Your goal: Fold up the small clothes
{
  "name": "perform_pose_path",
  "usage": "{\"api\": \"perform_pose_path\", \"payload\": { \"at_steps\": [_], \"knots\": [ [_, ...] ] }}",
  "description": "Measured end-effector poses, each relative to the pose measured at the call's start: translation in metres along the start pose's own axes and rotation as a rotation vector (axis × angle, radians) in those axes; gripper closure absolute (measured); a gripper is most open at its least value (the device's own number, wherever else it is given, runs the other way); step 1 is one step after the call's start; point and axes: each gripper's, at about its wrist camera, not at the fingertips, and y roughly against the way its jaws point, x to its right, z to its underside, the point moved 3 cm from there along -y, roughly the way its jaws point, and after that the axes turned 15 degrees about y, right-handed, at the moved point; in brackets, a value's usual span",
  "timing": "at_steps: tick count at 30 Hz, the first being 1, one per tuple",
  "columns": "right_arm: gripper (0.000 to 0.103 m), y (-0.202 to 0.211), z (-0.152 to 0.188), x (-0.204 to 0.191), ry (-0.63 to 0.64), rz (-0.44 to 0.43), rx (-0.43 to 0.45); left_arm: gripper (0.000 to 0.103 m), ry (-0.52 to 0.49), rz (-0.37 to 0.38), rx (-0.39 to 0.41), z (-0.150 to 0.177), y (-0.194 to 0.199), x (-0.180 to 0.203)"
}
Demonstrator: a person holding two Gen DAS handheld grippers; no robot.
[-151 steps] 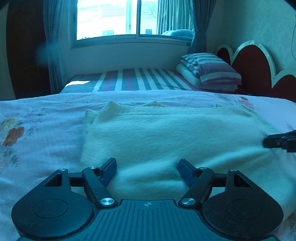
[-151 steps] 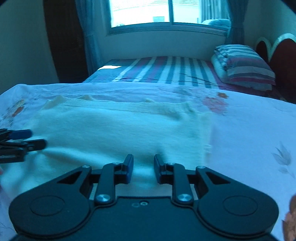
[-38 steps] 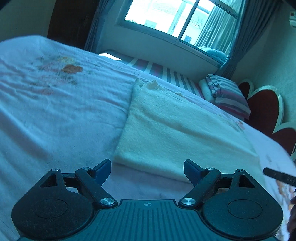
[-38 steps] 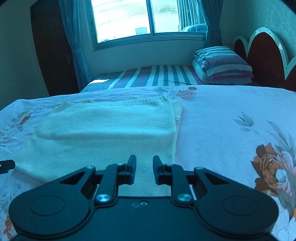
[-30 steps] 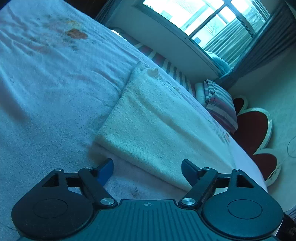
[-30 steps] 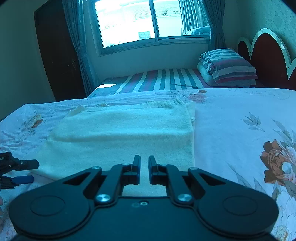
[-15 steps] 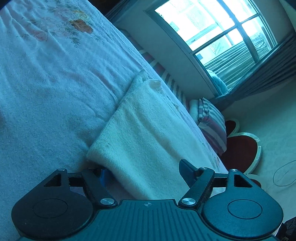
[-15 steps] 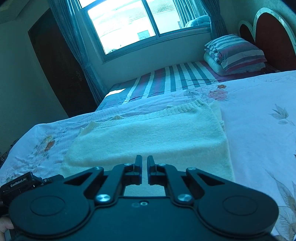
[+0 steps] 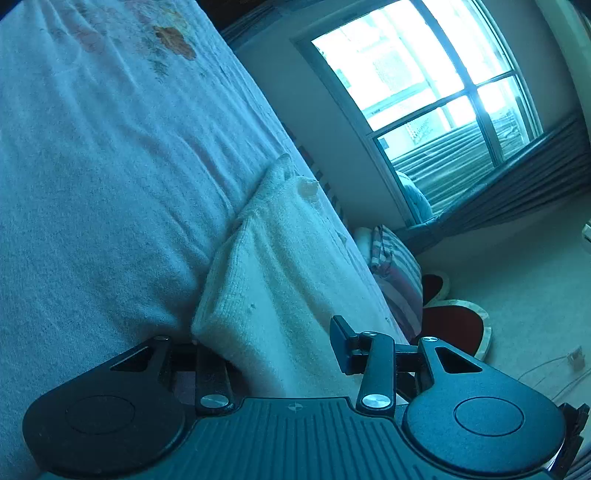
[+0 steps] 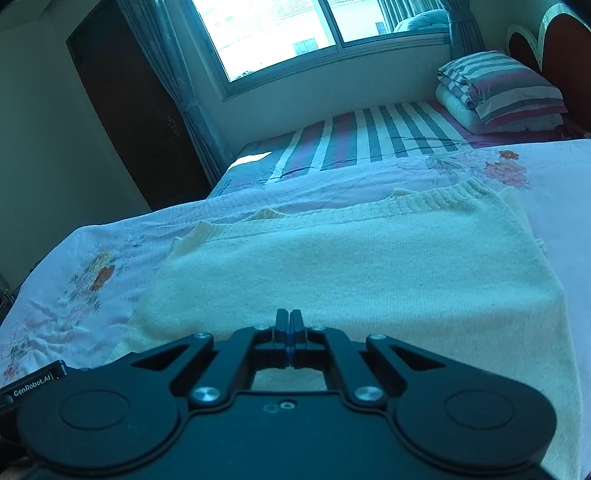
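A cream knit sweater (image 10: 369, 266), folded into a thick rectangle, lies on the floral bedsheet (image 10: 74, 288). In the left wrist view its near corner (image 9: 258, 295) sits between the jaws of my left gripper (image 9: 273, 343). Those jaws are closing: one finger is hidden under the cloth edge, and the other finger (image 9: 341, 336) stands just over the top of the fold. My right gripper (image 10: 290, 321) is shut with nothing in it, low over the sweater's near edge. The left gripper's body (image 10: 33, 384) shows at the lower left of the right wrist view.
A second bed with a striped mattress (image 10: 369, 136) lies beyond, with stacked striped pillows (image 10: 502, 88) by a red headboard (image 10: 561, 48). A bright window (image 10: 295, 29) and a dark door (image 10: 129, 103) stand behind. A cable (image 9: 554, 365) lies on the floor.
My left gripper rolled, sank to the sweater's corner, and its jaws narrowed around it. My right gripper slid left along the near edge and its small gap shut.
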Motion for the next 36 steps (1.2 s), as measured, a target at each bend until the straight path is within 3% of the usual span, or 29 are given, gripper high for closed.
{"api": "perform_pose_path", "payload": {
  "at_steps": [2,3,5,9,12,15,21,33,36],
  "knots": [
    [0.101,-0.002,0.001,-0.006,0.008,0.020,-0.016,0.073,0.019,0.000,0.003,-0.002,-0.002,-0.006],
    [0.101,-0.003,0.002,-0.007,0.008,0.026,-0.024,0.097,0.055,-0.009,0.000,-0.006,-0.004,-0.012],
    [0.101,-0.006,0.002,-0.008,0.005,0.046,-0.042,0.097,0.112,0.034,-0.012,-0.009,-0.005,-0.022],
    [0.101,-0.019,0.009,-0.006,-0.016,0.086,-0.090,0.096,0.068,0.018,-0.028,-0.006,-0.015,-0.018],
    [0.101,-0.011,0.003,-0.011,-0.014,0.091,-0.037,0.096,0.070,0.025,-0.037,-0.008,-0.019,-0.017],
    [0.102,-0.026,0.004,-0.008,-0.012,0.124,-0.094,0.096,0.058,0.029,-0.040,-0.007,-0.027,-0.014],
    [0.103,-0.029,0.010,0.000,-0.094,0.104,-0.085,0.096,0.035,0.042,-0.028,-0.007,-0.024,-0.014],
    [0.103,-0.030,0.012,-0.002,-0.066,0.103,-0.075,0.097,-0.007,0.025,-0.032,-0.013,-0.006,-0.021],
    [0.103,-0.031,0.012,0.001,-0.070,0.087,-0.072,0.096,-0.062,0.014,-0.016,-0.013,-0.002,-0.010]
  ]
}}
